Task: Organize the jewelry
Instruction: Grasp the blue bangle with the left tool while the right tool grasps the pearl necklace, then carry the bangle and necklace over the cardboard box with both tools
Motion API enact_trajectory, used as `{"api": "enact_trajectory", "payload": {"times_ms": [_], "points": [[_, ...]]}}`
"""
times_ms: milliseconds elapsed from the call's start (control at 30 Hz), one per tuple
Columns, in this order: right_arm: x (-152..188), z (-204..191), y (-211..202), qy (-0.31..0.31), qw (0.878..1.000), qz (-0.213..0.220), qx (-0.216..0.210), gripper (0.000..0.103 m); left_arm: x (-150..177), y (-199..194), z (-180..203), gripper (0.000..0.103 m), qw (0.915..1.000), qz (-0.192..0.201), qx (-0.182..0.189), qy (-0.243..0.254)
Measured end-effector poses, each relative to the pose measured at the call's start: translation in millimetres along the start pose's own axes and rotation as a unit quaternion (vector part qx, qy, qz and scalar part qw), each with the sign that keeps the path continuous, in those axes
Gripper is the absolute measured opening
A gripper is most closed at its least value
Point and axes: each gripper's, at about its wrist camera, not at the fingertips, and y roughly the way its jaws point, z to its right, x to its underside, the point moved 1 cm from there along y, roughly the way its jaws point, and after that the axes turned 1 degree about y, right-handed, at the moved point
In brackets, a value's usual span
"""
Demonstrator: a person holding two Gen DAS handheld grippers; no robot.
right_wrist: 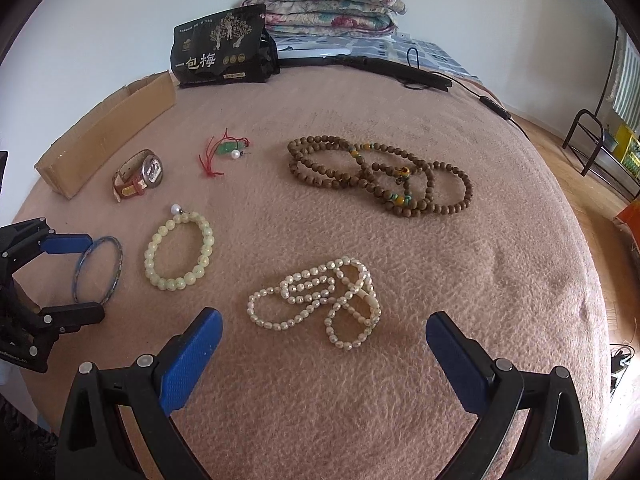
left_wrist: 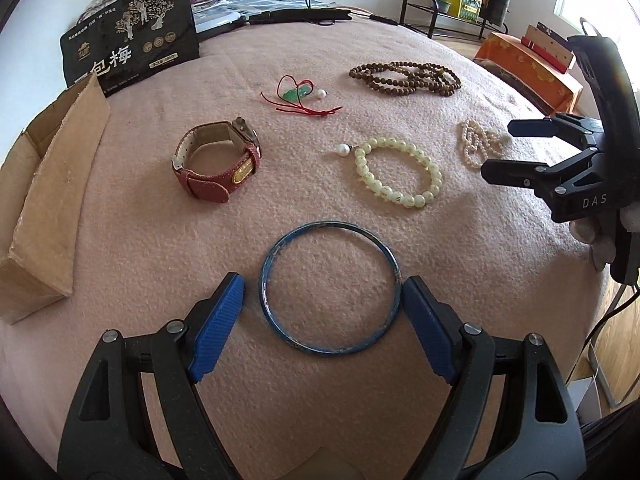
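A pink blanket (left_wrist: pixel 120 240) covers the bed that carries everything. At its left edge lies a shallow cardboard box (left_wrist: pixel 44 200), and behind that, at the far left corner, a black snack bag (left_wrist: pixel 132 36) leans upright. Next along is a red-strapped watch (left_wrist: pixel 218 160), resting on its side; the right wrist view shows its metal face, which the left view barely catches. Near the middle, toward the far edge, sits a green pendant on red cord (left_wrist: pixel 298 94) with a loose pearl earring (left_wrist: pixel 321 94) touching it. A second pearl earring (left_wrist: pixel 342 149) rests against a pale green bead bracelet (left_wrist: pixel 400 172).

The left gripper (left_wrist: pixel 324 320) is spread wide, its blue pads (left_wrist: pixel 218 328) on either side of a blue bangle (left_wrist: pixel 330 288) lying flat on the blanket near the front edge. The right-hand pad sits just beside the rim; whether it touches cannot be told. The right wrist view shows that same gripper from the side, at its left border, with the bangle between the pads.

Farther right, a long string of brown wooden beads (right_wrist: pixel 380 176) lies looped near the far edge; only the right view reveals its yellow and turquoise accent beads. A pearl necklace (right_wrist: pixel 320 300) lies in a loose tangle just ahead of the right gripper (right_wrist: pixel 324 344), which is released and grasps nothing. In the left view that necklace is partly hidden behind the right gripper's fingers.
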Motion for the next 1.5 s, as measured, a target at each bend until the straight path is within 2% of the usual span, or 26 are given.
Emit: {"api": "enact_trajectory", "payload": {"times_ms": [267, 467, 567, 833, 900, 1000, 1033, 1233, 1500], "points": [[-6.6, 4.6, 13.6, 0.007, 1.000, -0.019, -0.009, 0.103, 1.0, 1.3, -1.9, 0.083, 0.9999, 0.013, 0.005, -0.008], [-10.5, 0.6, 22.4, -0.011, 1.000, -0.024, -0.006, 0.101, 1.1, 1.1, -3.6, 0.075, 0.9997, 0.018, 0.006, -0.012], [-12.1, -1.5, 22.4, -0.020, 1.000, -0.023, -0.009, 0.089, 0.8, 1.0, -4.0, 0.075, 0.9997, 0.020, 0.008, -0.012], [-15.4, 6.2, 16.7, -0.017, 0.999, -0.027, -0.021, 0.032, 1.6, 0.4, -5.4, 0.074, 0.9995, 0.024, 0.012, -0.015], [-15.1, 9.5, 15.7, -0.011, 0.999, -0.029, -0.025, 0.022, 1.7, -0.2, -6.1, 0.074, 0.9995, 0.024, 0.014, -0.017], [-13.6, 10.0, 14.9, -0.010, 0.999, -0.029, -0.021, 0.015, 1.6, -1.3, -7.5, 0.074, 0.9993, 0.025, 0.018, -0.022], [-13.5, 9.2, 14.9, -0.010, 0.999, -0.029, -0.019, 0.009, 1.9, -1.6, -7.7, 0.074, 0.9993, 0.025, 0.018, -0.023], [-13.6, 6.3, 8.4, -0.010, 0.999, -0.027, -0.016, 0.006, 2.7, -6.1, -9.1, 0.074, 0.9989, 0.028, 0.023, -0.028], [-15.6, 1.0, -15.9, -0.011, 1.000, 0.000, -0.016, 0.006, 3.6, -17.4, -14.4, 0.074, 0.9984, 0.038, 0.020, -0.035]]}}
